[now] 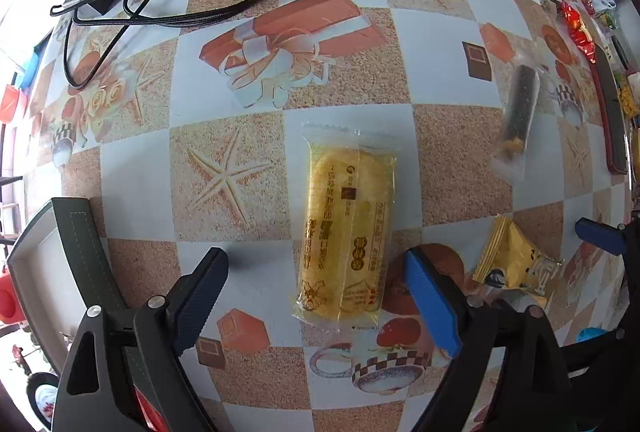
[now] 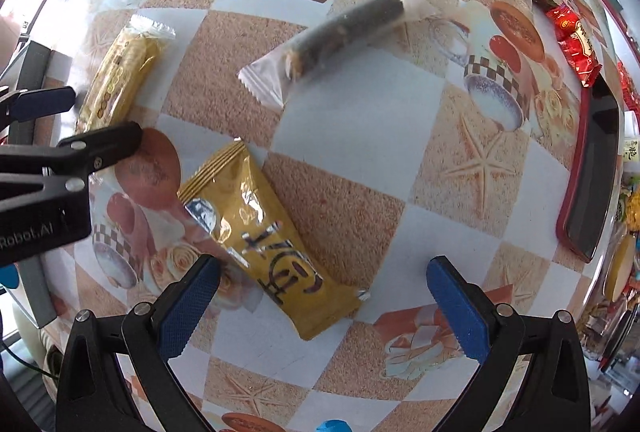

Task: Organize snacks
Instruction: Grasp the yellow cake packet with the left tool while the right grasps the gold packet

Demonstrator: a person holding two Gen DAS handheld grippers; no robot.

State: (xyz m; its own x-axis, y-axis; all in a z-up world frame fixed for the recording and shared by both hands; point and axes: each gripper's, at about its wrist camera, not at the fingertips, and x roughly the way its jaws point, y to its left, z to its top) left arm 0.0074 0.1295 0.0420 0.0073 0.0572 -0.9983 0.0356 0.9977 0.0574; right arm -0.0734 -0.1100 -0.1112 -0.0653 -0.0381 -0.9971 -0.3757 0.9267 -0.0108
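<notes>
Your left gripper point(image 1: 316, 272) hangs open astride the yellow cake packet point(image 1: 346, 228), lined up to pinch its long sides. At three o'clock, your right gripper point(image 2: 324, 286) gapes over the gold foil packet point(image 2: 262, 236), probably its next pick, on the patterned tablecloth point(image 1: 240, 135).

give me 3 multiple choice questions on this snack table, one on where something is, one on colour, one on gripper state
1. What lies between the left gripper's jaws?
A. yellow cake pack
B. red snack pack
C. black cable

2. What colour is the foil packet before the right gripper?
A. green
B. gold
C. white

3. How do the right gripper's jaws stand?
A. shut on the packet
B. open
C. shut on nothing

Answers: 1 A, the yellow cake pack lies between them; 2 B, gold wrapper; 3 B, a wide gap shows.
</notes>
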